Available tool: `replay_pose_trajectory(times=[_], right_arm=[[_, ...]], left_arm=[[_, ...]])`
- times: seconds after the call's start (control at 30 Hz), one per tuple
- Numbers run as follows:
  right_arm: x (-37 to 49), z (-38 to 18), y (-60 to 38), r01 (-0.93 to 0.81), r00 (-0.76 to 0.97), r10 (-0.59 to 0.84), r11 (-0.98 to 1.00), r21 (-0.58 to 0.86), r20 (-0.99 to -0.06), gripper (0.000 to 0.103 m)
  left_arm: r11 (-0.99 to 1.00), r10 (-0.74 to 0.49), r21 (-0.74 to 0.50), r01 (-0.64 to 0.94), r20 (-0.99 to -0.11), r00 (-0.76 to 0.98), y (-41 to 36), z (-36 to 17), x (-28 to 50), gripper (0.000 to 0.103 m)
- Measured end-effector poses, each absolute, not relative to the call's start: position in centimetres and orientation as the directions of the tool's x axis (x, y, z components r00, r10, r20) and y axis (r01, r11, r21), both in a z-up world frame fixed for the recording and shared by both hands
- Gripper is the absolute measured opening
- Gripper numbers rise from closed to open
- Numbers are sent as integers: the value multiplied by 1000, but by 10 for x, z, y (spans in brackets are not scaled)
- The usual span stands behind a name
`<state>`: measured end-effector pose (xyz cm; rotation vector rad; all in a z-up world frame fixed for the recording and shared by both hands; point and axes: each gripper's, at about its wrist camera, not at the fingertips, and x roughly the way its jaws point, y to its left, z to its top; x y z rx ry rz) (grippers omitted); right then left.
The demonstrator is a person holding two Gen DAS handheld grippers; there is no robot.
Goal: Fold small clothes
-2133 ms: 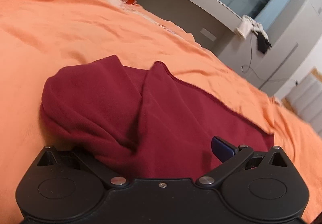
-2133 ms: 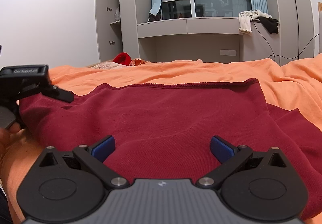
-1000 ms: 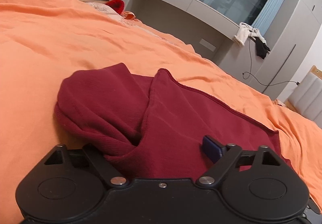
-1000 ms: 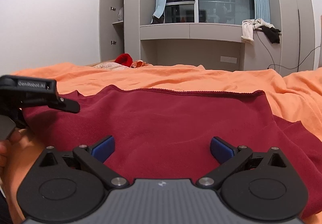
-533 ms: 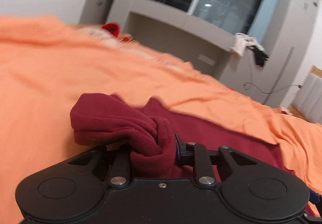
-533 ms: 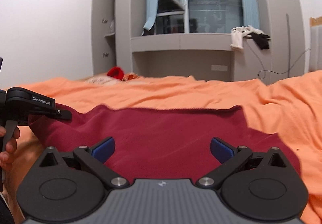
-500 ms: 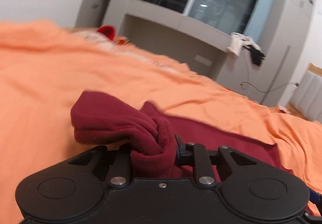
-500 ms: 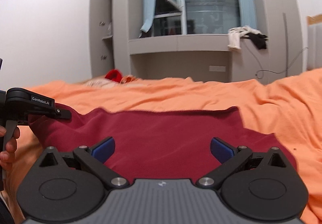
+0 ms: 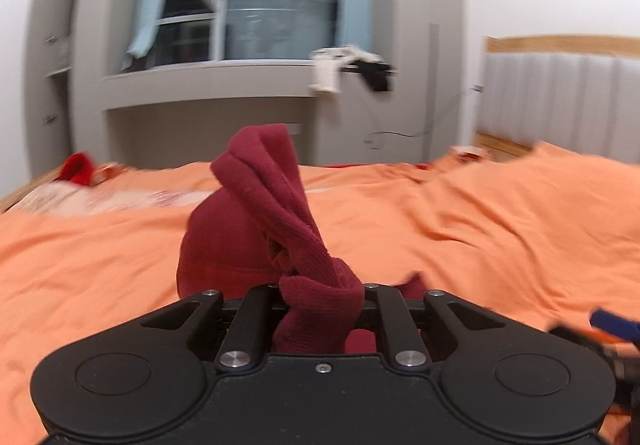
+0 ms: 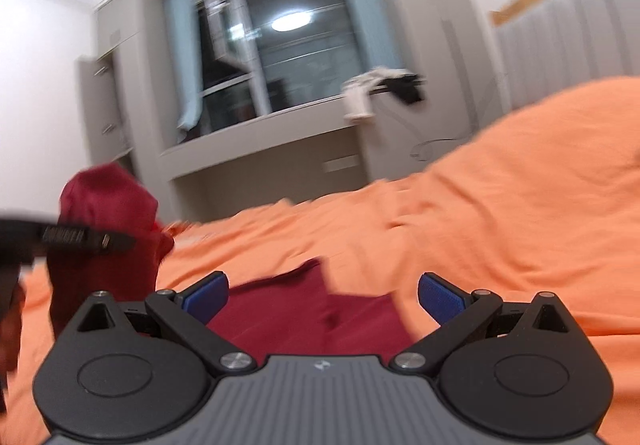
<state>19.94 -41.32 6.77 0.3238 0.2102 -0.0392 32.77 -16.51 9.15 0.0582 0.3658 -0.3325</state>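
A dark red garment (image 9: 256,205) lies on the orange bedspread (image 9: 480,225). My left gripper (image 9: 322,297) pinches a bunched fold of it, jaws still closing, and the cloth stands up in a twisted peak above the bed. In the right wrist view that raised part (image 10: 108,201) hangs at the far left behind one of the left gripper's black fingers (image 10: 80,239). The rest of the garment (image 10: 304,313) lies flat beneath my right gripper (image 10: 322,293), which is open with its blue pads (image 10: 440,295) wide apart and nothing pressed between them.
The bedspread rises in folds at the right (image 10: 540,185). A bright red item (image 9: 78,167) lies at the bed's far left. Behind are a grey window ledge (image 9: 208,85) with white and black clothes (image 9: 348,65) hanging, and a padded headboard (image 9: 560,97).
The left jaws closed on the garment's bunched edge, then lifted it up off the bed while rolling. The right gripper swung and tilted, staying open; less red cloth lies under it.
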Motion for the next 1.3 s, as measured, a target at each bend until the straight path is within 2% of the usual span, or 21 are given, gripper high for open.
replay_pose_trajectory(times=[0.2,0.33,0.4,0.47,0.5,0.53,0.57,0.67,0.77,0.87,0.93,1.07,1.17,1.23,1.3], right_arm=[[199,63,-471,227,962,-136,879,419,-236,103],[204,58,-496,279,950,-168,838,469,-265,103],[206,54,-503,290,946,-169,826,483,-278,103],[211,52,-506,292,942,-160,823,488,-294,103],[215,51,-503,290,940,-152,826,484,-304,103],[218,50,-502,287,938,-144,831,476,-315,103],[221,49,-501,285,936,-137,838,466,-325,103],[227,47,-496,260,937,-111,856,447,-332,103],[229,48,-492,194,939,-33,872,450,-341,103],[237,50,-486,126,934,46,884,450,-353,103],[245,48,-480,115,923,65,895,432,-380,103],[272,38,-469,50,875,172,897,439,-452,103],[279,41,-459,-38,895,204,921,388,-397,103],[279,43,-456,-65,909,225,908,413,-351,103],[286,44,-451,-90,891,277,884,459,-359,103]], left_arm=[[872,-419,51,487,-434,797,-227,61,304,16],[818,-408,183,545,-483,775,-249,27,282,19],[791,-391,257,555,-486,782,-253,14,270,29],[760,-414,287,584,-479,774,-253,8,260,60],[743,-432,298,599,-469,770,-252,7,254,68],[728,-444,315,609,-459,769,-252,6,248,81],[714,-451,338,613,-448,772,-251,5,242,86],[687,-460,386,616,-426,779,-249,7,229,88],[691,-468,385,611,-407,785,-243,12,224,96],[717,-468,376,586,-362,806,-228,14,219,97],[743,-460,369,558,-325,826,-216,14,218,100],[741,-475,343,578,-341,811,-199,19,224,100],[753,-481,313,579,-339,809,-188,22,228,101],[763,-477,297,574,-340,810,-180,22,229,101],[780,-460,288,556,-338,821,-171,23,229,101]])
